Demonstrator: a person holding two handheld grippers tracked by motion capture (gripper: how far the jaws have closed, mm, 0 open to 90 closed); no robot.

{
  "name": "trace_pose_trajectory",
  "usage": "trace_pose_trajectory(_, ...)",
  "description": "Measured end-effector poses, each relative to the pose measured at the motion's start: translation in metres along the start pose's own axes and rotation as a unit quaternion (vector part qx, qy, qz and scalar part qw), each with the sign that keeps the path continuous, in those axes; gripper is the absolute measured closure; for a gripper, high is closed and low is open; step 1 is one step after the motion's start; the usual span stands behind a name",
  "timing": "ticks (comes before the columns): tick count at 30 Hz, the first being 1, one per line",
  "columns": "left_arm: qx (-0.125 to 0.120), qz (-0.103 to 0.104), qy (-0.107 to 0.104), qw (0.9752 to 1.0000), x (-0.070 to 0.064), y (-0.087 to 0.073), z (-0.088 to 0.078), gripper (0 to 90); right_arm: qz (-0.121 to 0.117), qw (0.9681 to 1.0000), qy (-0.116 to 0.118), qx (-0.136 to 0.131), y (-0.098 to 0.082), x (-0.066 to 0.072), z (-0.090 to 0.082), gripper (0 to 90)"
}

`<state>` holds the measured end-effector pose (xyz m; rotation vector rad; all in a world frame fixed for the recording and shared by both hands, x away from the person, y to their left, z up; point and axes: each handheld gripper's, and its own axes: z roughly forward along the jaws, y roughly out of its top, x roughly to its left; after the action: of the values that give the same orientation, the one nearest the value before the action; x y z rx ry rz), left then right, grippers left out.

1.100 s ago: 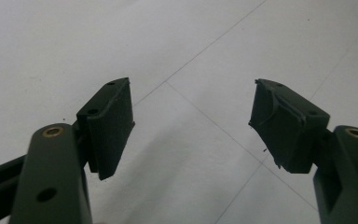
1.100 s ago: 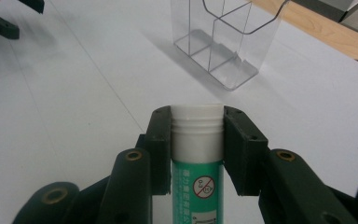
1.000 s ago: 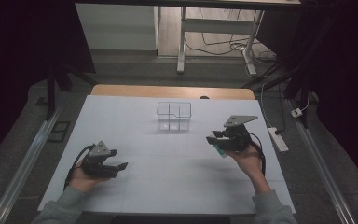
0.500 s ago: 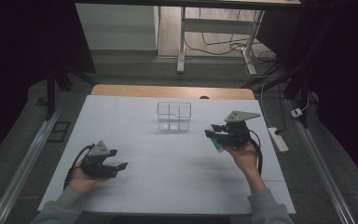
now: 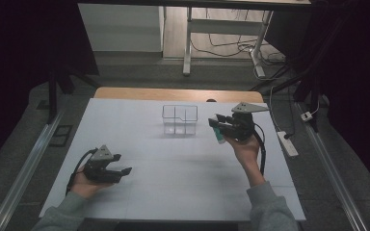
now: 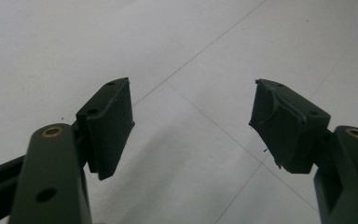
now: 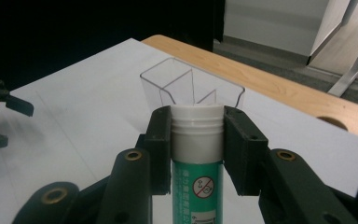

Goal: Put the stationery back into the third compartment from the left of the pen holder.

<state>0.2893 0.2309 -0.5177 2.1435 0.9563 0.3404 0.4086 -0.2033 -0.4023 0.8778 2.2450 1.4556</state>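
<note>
**Green tube clamped, clear box just ahead**

The right gripper (image 5: 218,126) is up off the white table (image 5: 183,168) on its far right side, and its two black jaws are pressed tight on a green cylindrical tube with a white ribbed cap (image 7: 196,154). In the right gripper view the pads sit flat against the white cap on both sides, the green printed body running down between the arms. From the high view the tube (image 5: 218,136) pokes out under the gripper, tilted, clear of the tabletop.

Just to the left of the tube, on the far middle of the table, stands the clear plastic box with inner dividers (image 5: 179,119), upright and open at the top. In the right gripper view, it (image 7: 191,86) sits right behind the cap.

Over on the near left, the left gripper (image 6: 193,123) rests low by the table, jaws spread wide apart, bare white surface between them.
</note>
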Motion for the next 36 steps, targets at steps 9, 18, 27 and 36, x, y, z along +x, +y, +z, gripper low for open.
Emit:
trace_pose_trajectory(9, -0.003, -0.002, -0.003, 1.0000, 0.001, 0.000, -0.001, 29.0, -0.002, 0.9999, -0.009, -0.010, 0.014, -0.001, 0.007, 64.2)
trace_pose_trajectory(18, -0.001, -0.006, -0.005, 1.0000, 0.002, 0.000, 0.000, 28.9, 0.004, 0.9995, -0.017, -0.024, 0.022, -0.007, 0.019, 64.1)
trace_pose_trajectory(27, -0.002, -0.009, -0.005, 0.9999, 0.002, -0.001, 0.000, 28.8, 0.010, 0.9990, -0.025, -0.035, 0.029, -0.008, 0.031, 64.1)
trace_pose_trajectory(36, -0.001, -0.010, -0.006, 0.9999, 0.003, -0.002, 0.000, 28.8, 0.014, 0.9989, -0.024, -0.038, 0.036, -0.006, 0.048, 64.1)
